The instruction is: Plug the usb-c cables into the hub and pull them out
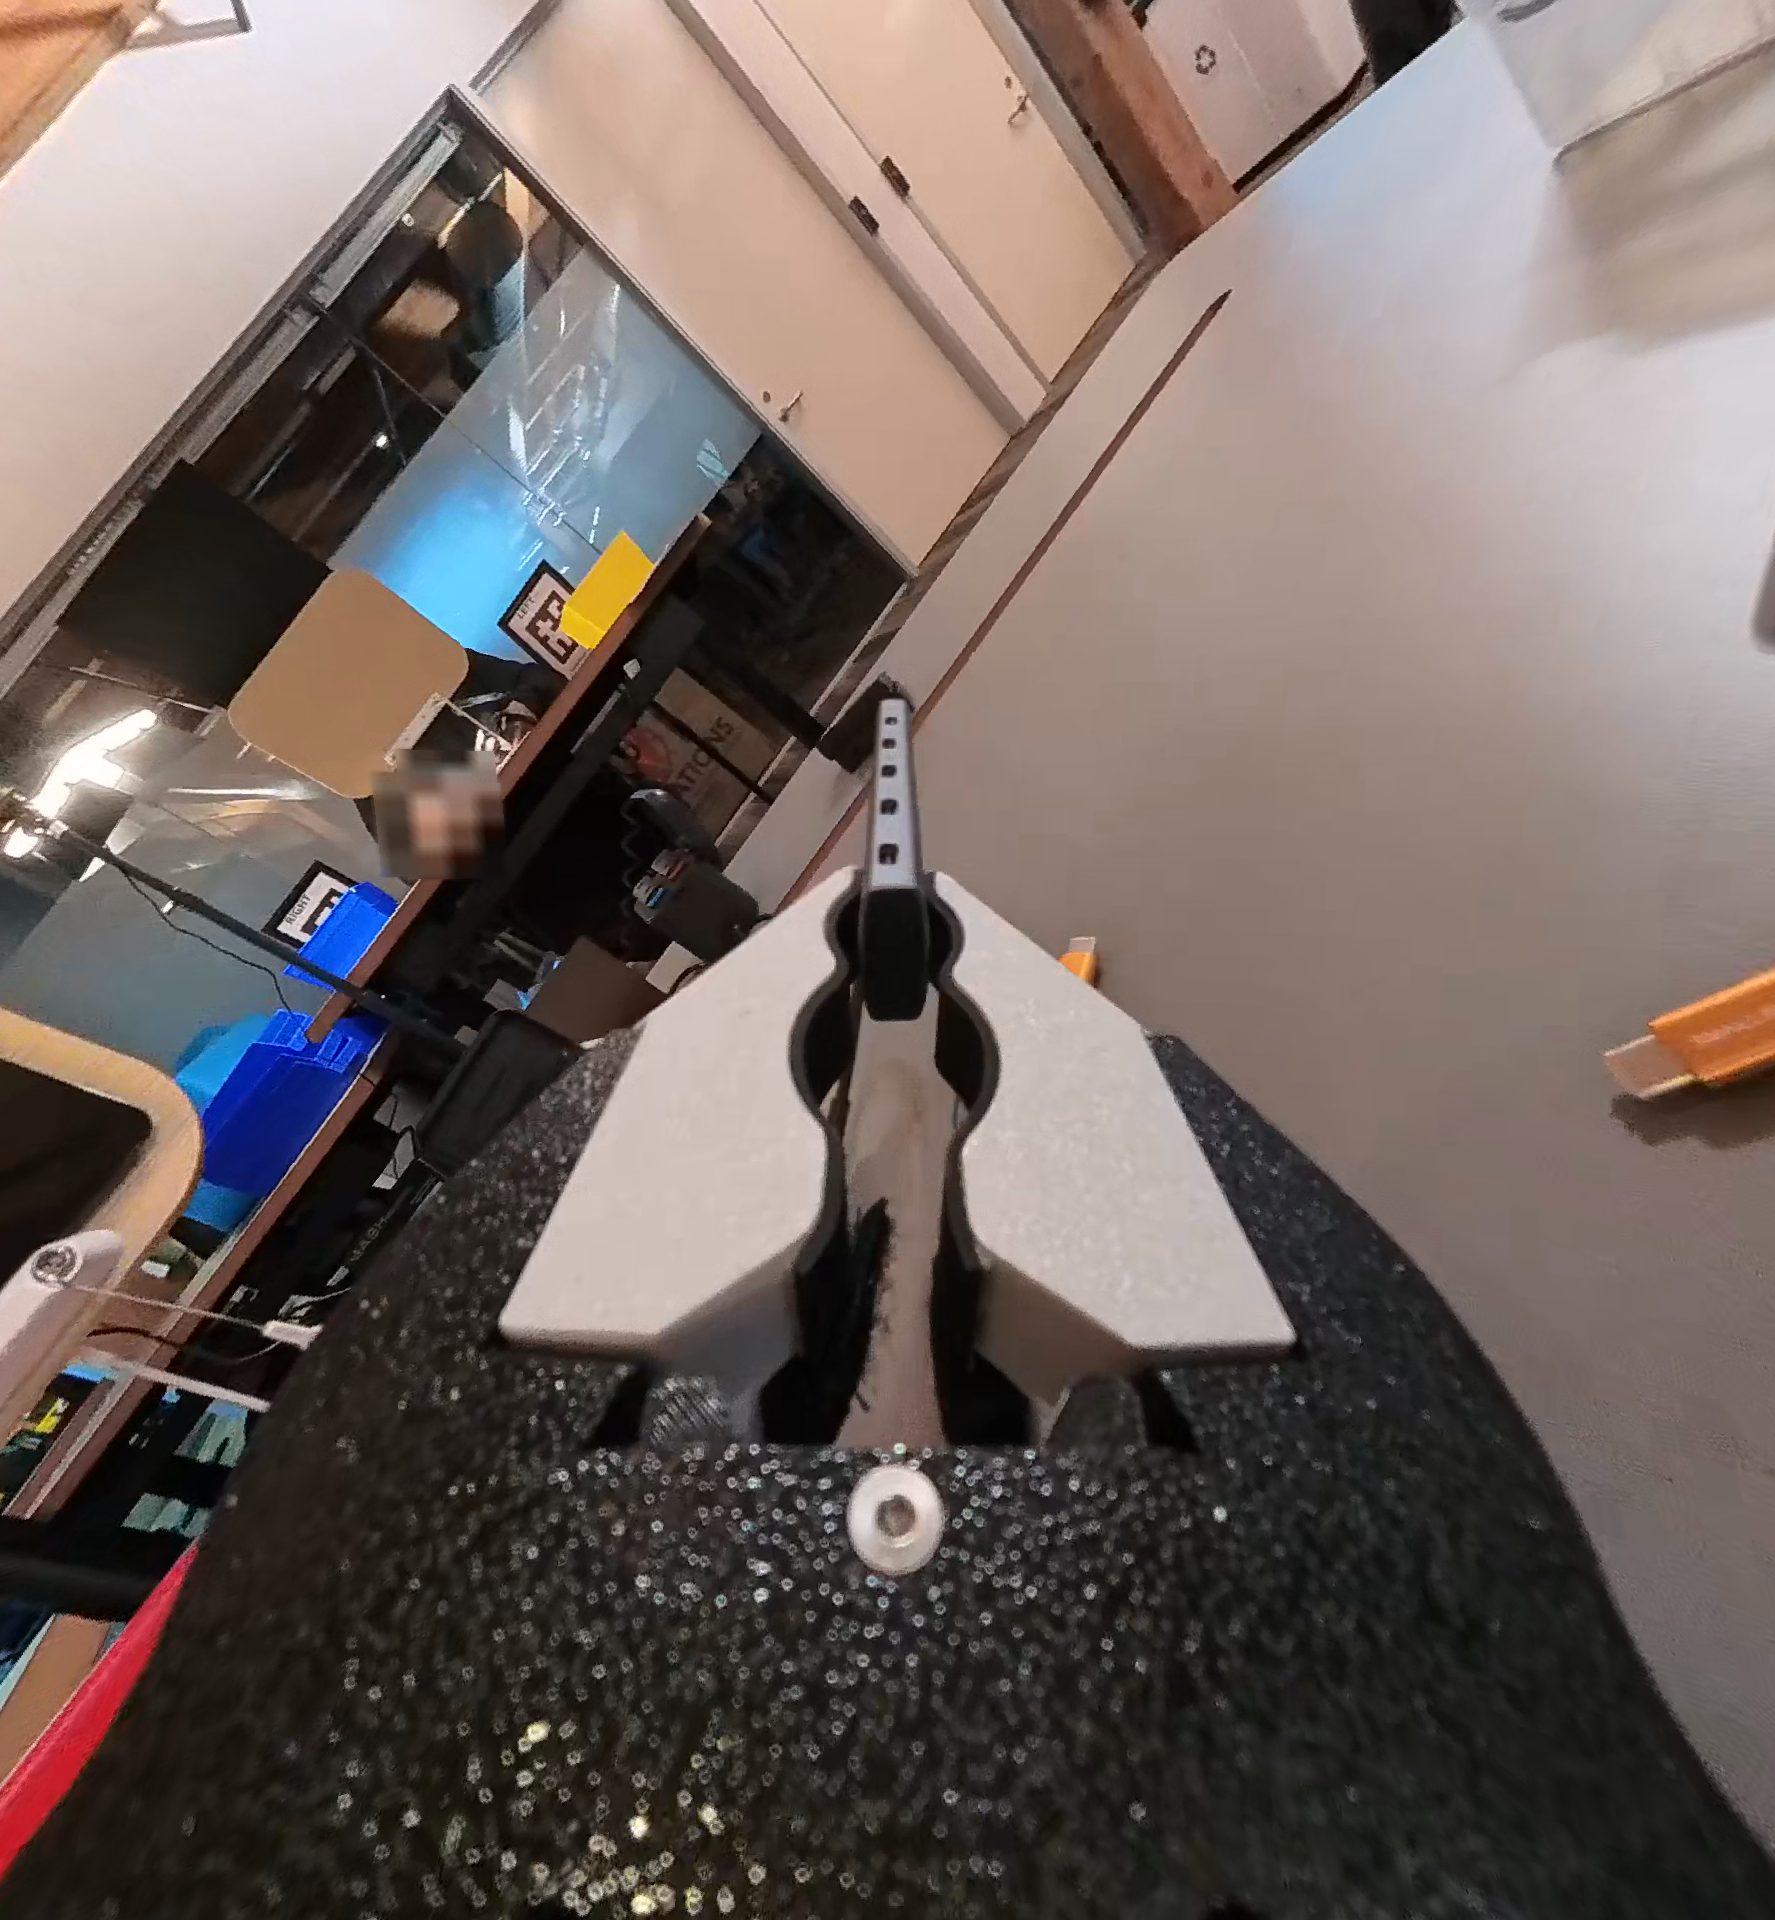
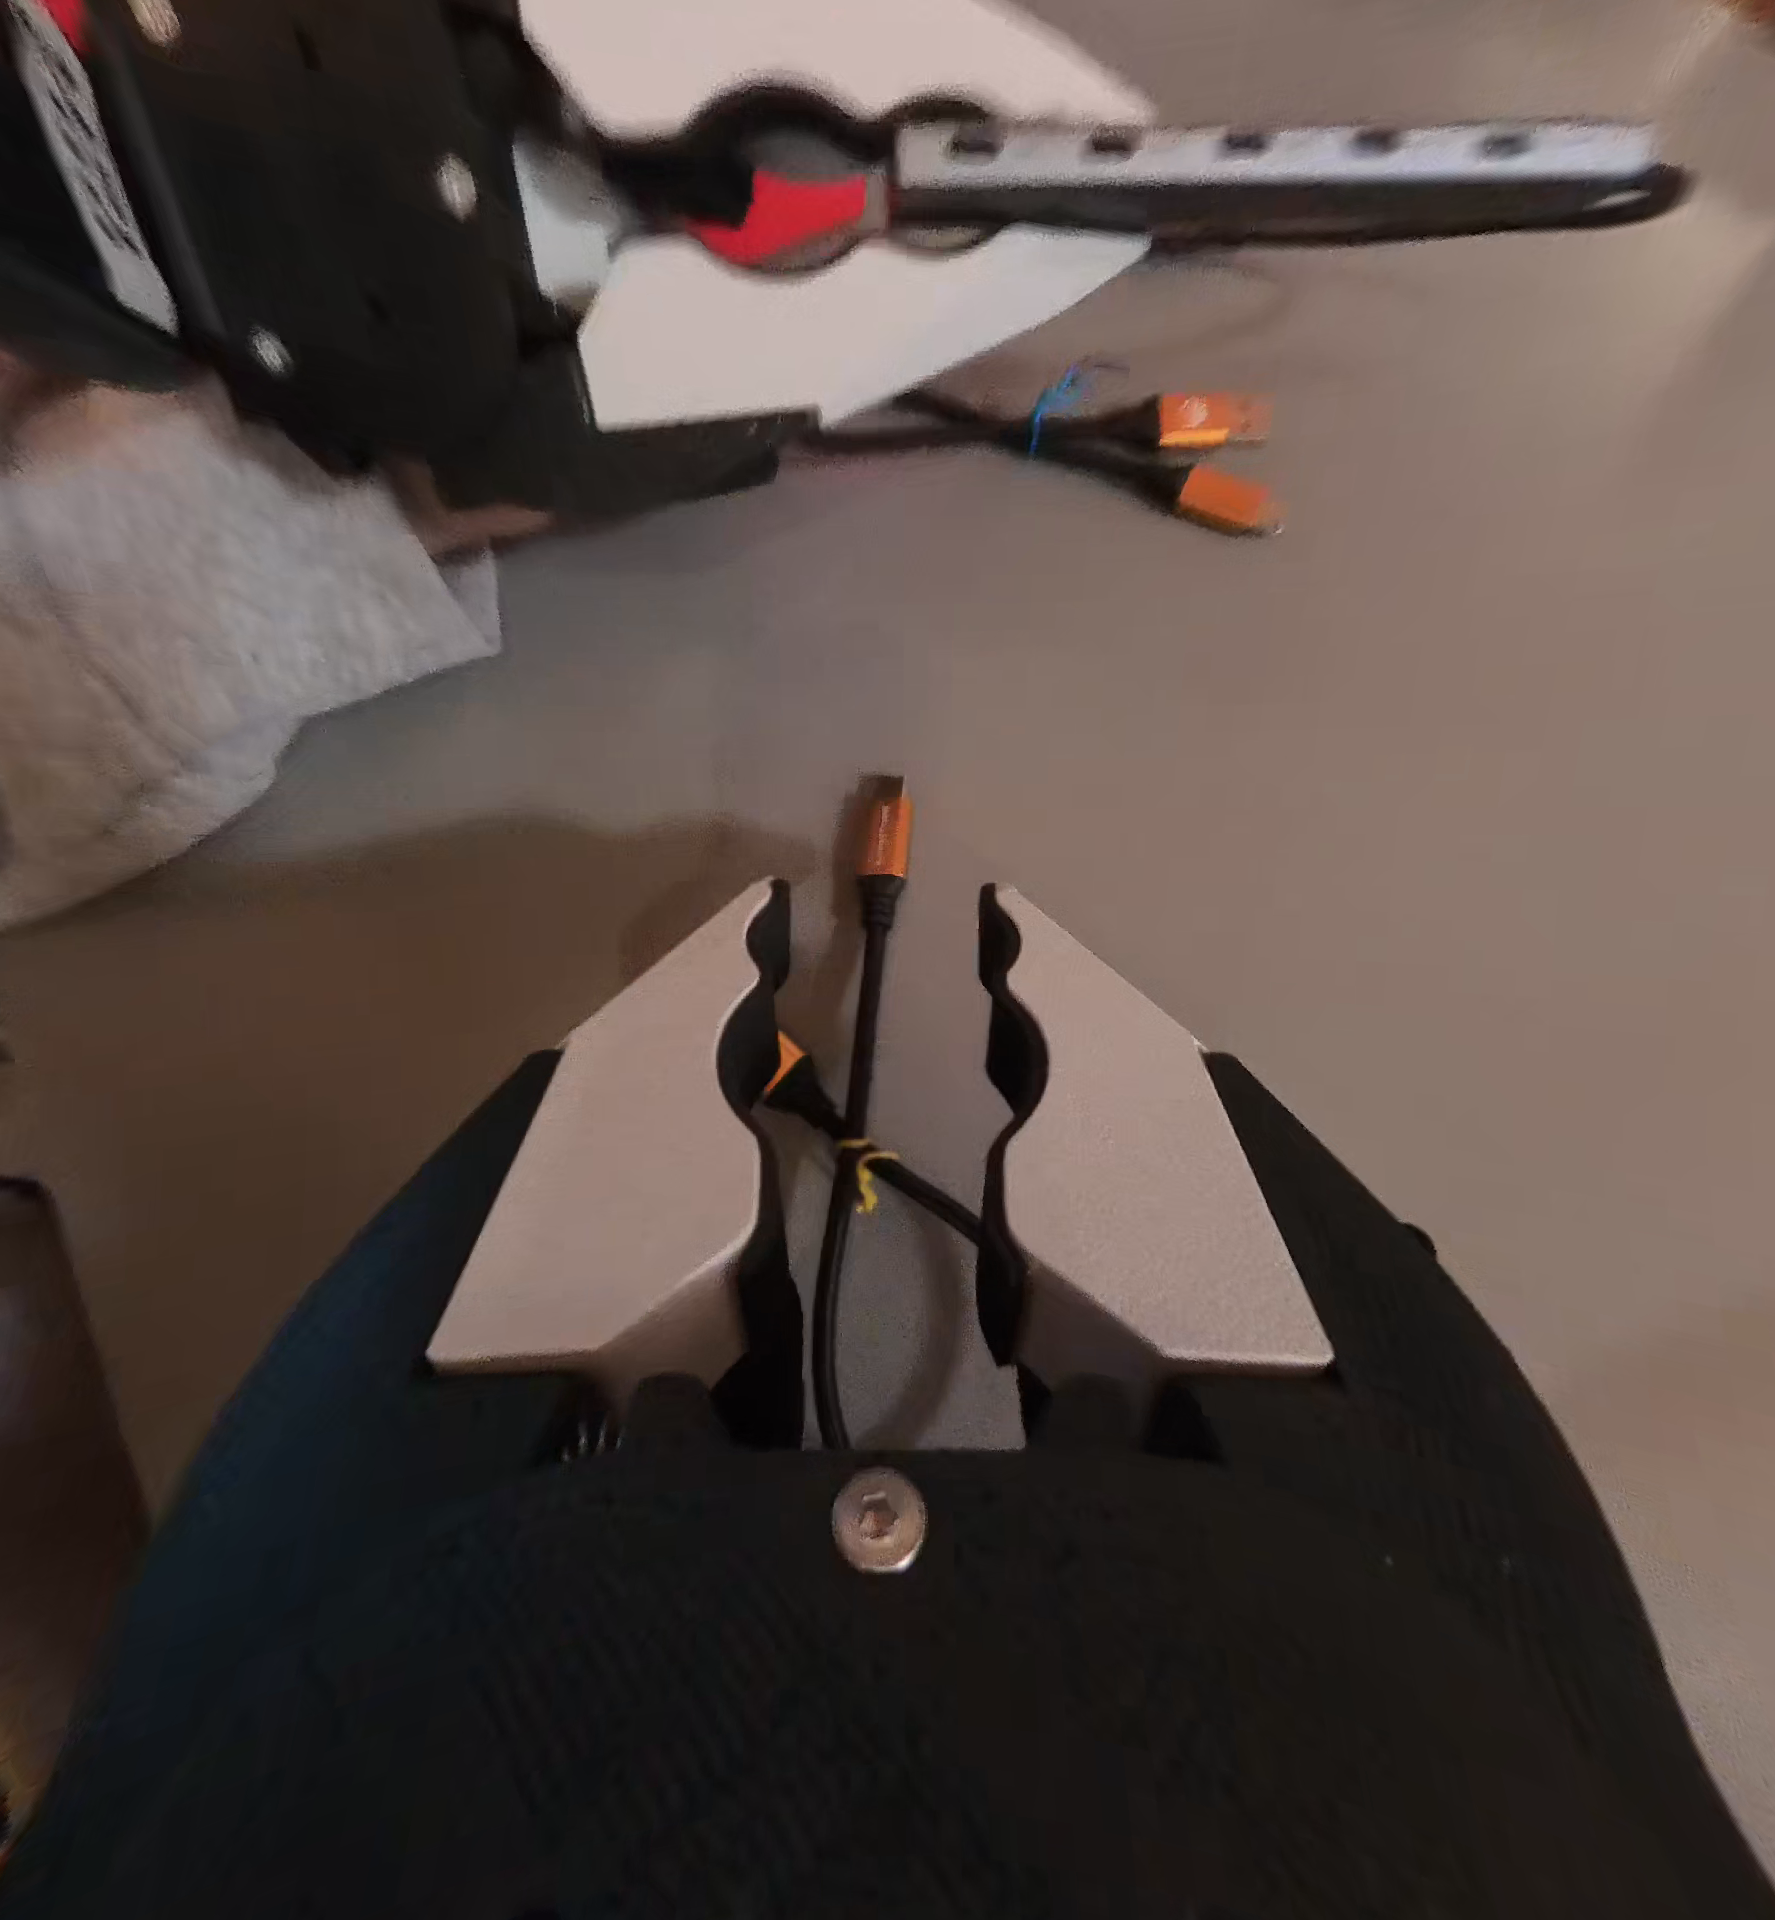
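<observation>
Hub held up, cable waiting on the bench

Left tongs (image 1: 895, 914) are clamped on the hub (image 1: 893, 800); right tongs (image 2: 883, 904) gape empty either side of an orange-tipped cable (image 2: 867, 997) lying mid-bench (image 2: 1485, 831).

Grey table (image 2: 1485, 831) bears orange-tipped cables (image 2: 1210, 457), perhaps bundled

Silver-grey hub (image 1: 893, 800) with black underside; orange-shelled USB-C plug (image 2: 881, 836) on black cable (image 2: 855, 1091), yellow tie (image 2: 865, 1169) at 6 o'clock; grey-brown table (image 2: 1382, 727).
</observation>
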`<action>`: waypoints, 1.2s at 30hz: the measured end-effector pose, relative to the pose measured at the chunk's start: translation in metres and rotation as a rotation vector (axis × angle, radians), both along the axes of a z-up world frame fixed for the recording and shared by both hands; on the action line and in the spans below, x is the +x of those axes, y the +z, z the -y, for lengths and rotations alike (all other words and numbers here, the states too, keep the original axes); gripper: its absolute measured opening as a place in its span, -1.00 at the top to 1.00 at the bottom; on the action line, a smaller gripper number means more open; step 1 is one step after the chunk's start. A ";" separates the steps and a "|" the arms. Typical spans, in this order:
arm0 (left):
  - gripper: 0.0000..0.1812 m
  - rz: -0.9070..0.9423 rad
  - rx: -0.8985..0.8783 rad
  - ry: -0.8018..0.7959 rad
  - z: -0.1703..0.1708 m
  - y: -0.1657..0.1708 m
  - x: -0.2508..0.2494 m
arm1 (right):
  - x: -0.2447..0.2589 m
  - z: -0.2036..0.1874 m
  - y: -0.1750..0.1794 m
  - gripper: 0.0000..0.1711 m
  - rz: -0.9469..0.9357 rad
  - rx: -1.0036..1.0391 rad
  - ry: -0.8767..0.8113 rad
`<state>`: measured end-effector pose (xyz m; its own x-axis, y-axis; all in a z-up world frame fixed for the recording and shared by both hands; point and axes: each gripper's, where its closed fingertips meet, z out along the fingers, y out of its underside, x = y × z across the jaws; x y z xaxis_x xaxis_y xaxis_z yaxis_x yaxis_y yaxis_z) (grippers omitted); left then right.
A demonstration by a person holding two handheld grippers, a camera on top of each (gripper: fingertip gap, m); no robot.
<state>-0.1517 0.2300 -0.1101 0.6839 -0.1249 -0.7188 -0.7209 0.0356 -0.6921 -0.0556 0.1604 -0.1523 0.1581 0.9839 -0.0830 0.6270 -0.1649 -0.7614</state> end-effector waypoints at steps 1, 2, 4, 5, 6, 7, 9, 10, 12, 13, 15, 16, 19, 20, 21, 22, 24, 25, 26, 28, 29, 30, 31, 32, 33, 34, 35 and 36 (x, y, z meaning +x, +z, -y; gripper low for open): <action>0.92 -0.001 -0.006 -0.007 0.000 -0.001 0.001 | -0.005 0.004 -0.010 0.59 0.043 0.026 0.013; 0.92 0.000 -0.011 -0.012 0.000 -0.003 0.001 | -0.008 0.005 -0.020 0.60 0.090 0.053 0.022; 0.91 0.005 -0.016 -0.020 0.001 -0.004 0.002 | -0.012 0.008 -0.036 0.63 0.159 0.067 0.037; 0.91 0.005 -0.015 -0.023 0.001 -0.004 0.002 | -0.016 0.008 -0.037 0.69 0.155 0.079 0.039; 0.91 0.003 -0.017 -0.027 0.001 -0.004 0.002 | -0.018 0.004 -0.036 0.76 0.150 0.107 0.036; 0.91 0.002 -0.022 -0.032 0.001 -0.005 0.002 | -0.018 0.001 -0.036 0.82 0.151 0.139 0.043; 0.91 -0.005 -0.035 -0.042 0.001 -0.009 0.004 | -0.019 -0.001 -0.037 0.88 0.138 0.159 0.067; 0.91 -0.015 -0.039 -0.047 0.001 -0.010 0.006 | -0.019 -0.001 -0.037 0.89 0.128 0.143 0.080; 0.91 -0.050 -0.047 -0.057 0.001 -0.014 0.010 | -0.017 -0.004 -0.037 0.89 0.125 0.109 0.099; 0.92 -0.082 -0.053 -0.060 0.001 -0.016 0.012 | -0.015 -0.009 -0.037 0.89 0.131 0.105 0.097; 0.92 -0.175 -0.065 -0.058 0.000 -0.023 0.016 | -0.009 -0.022 -0.034 0.90 0.135 0.096 0.083; 0.92 -0.223 -0.067 -0.064 0.000 -0.027 0.019 | -0.008 -0.027 -0.030 0.89 0.119 0.074 0.075; 0.92 -0.385 -0.050 -0.107 0.000 -0.035 0.033 | -0.008 -0.032 -0.019 0.89 0.059 -0.033 0.082; 0.92 -0.433 -0.052 -0.126 0.001 -0.040 0.037 | -0.008 -0.034 -0.017 0.89 0.047 -0.057 0.086; 0.92 -0.473 -0.061 -0.144 0.001 -0.045 0.041 | -0.008 -0.035 -0.015 0.89 0.041 -0.077 0.091; 0.92 -0.514 -0.066 -0.153 0.001 -0.049 0.043 | -0.008 -0.036 -0.014 0.89 0.038 -0.093 0.094; 0.92 -0.577 -0.061 -0.158 0.001 -0.053 0.046 | -0.009 -0.039 -0.014 0.89 0.037 -0.106 0.099; 0.92 -0.592 -0.064 -0.161 0.001 -0.055 0.047 | -0.009 -0.040 -0.014 0.89 0.042 -0.100 0.101; 0.92 -0.601 -0.065 -0.162 0.001 -0.056 0.047 | -0.009 -0.041 -0.016 0.89 0.051 -0.091 0.102; 0.91 -0.603 -0.068 -0.162 0.001 -0.057 0.047 | -0.010 -0.041 -0.016 0.89 0.054 -0.077 0.108; 0.91 -0.606 -0.068 -0.163 0.002 -0.057 0.047 | -0.011 -0.040 -0.016 0.89 0.048 -0.082 0.113; 0.92 -0.611 -0.068 -0.164 0.002 -0.058 0.047 | -0.013 -0.039 -0.015 0.89 0.041 -0.094 0.117; 0.92 -0.618 -0.067 -0.164 0.002 -0.058 0.047 | -0.013 -0.038 -0.015 0.89 0.036 -0.109 0.118; 0.92 -0.624 -0.065 -0.166 0.002 -0.058 0.048 | -0.014 -0.038 -0.015 0.89 0.037 -0.123 0.119; 0.92 -0.631 -0.065 -0.165 0.002 -0.059 0.048 | -0.014 -0.038 -0.016 0.89 0.040 -0.132 0.121; 0.92 -0.636 -0.064 -0.165 0.002 -0.059 0.048 | -0.014 -0.038 -0.017 0.89 0.040 -0.140 0.124; 0.92 -0.638 -0.063 -0.165 0.002 -0.060 0.048 | -0.014 -0.038 -0.017 0.89 0.036 -0.151 0.126; 0.92 -0.640 -0.063 -0.166 0.003 -0.060 0.048 | -0.013 -0.038 -0.016 0.89 0.030 -0.162 0.125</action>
<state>-0.1040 0.2275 -0.1699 0.0929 -0.2468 -0.9646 -0.9789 0.1547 -0.1339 -0.0689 0.1987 -0.1684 0.0401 0.9702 -0.2391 0.6727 -0.2032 -0.7115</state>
